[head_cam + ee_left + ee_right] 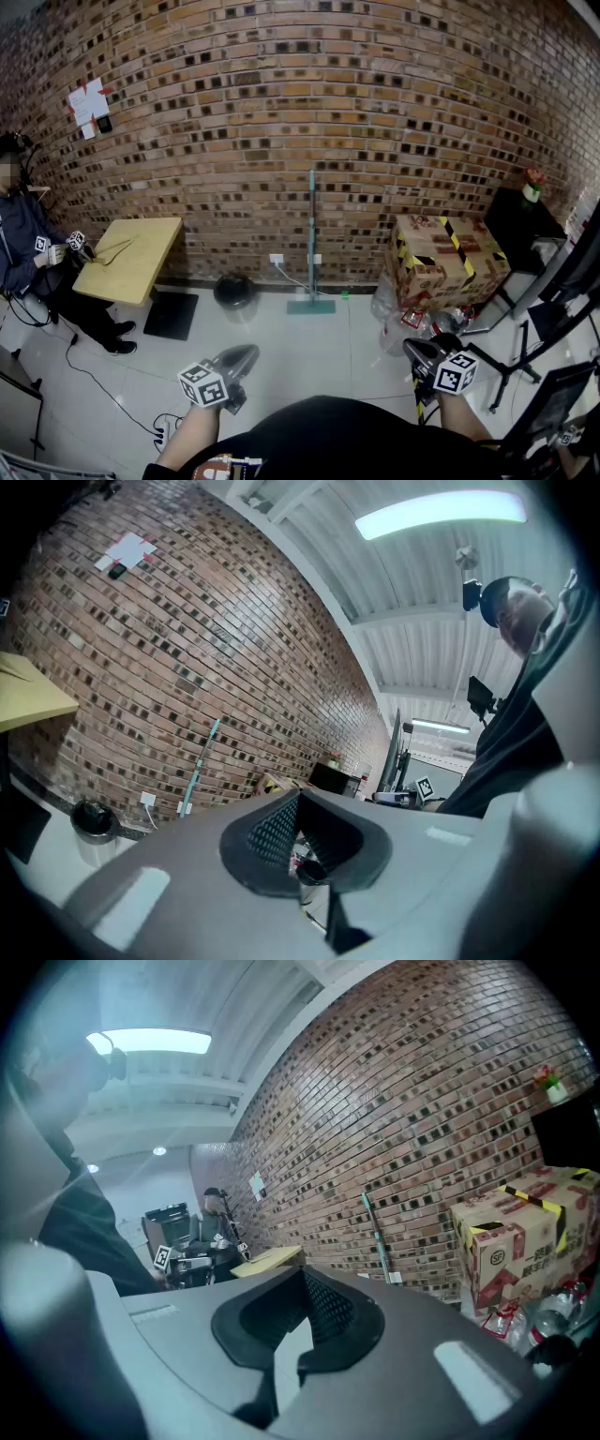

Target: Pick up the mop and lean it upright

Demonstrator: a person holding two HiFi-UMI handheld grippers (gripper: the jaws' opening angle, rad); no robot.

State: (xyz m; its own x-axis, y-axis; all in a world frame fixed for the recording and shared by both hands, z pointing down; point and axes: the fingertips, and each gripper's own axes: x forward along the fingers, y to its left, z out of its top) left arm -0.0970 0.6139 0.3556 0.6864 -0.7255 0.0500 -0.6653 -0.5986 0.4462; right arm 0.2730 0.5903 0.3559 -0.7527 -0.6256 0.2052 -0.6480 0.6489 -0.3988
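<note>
The teal mop point(311, 230) stands upright against the brick wall, its flat head point(311, 307) on the floor. It also shows as a thin leaning pole in the left gripper view point(201, 766) and in the right gripper view point(375, 1232). My left gripper point(246, 354) is low and near my body, well short of the mop and to its left. It is shut with nothing in it point(302, 853). My right gripper point(415, 348) hangs to the right of the mop, also far from it, shut and empty point(292, 1333).
A black bin point(234, 291) and a wall socket with a cable point(277, 261) sit left of the mop. A wooden table point(131, 255) and a seated person point(23, 246) are far left. A taped cardboard box point(448, 258), bottles point(405, 319) and stands crowd the right.
</note>
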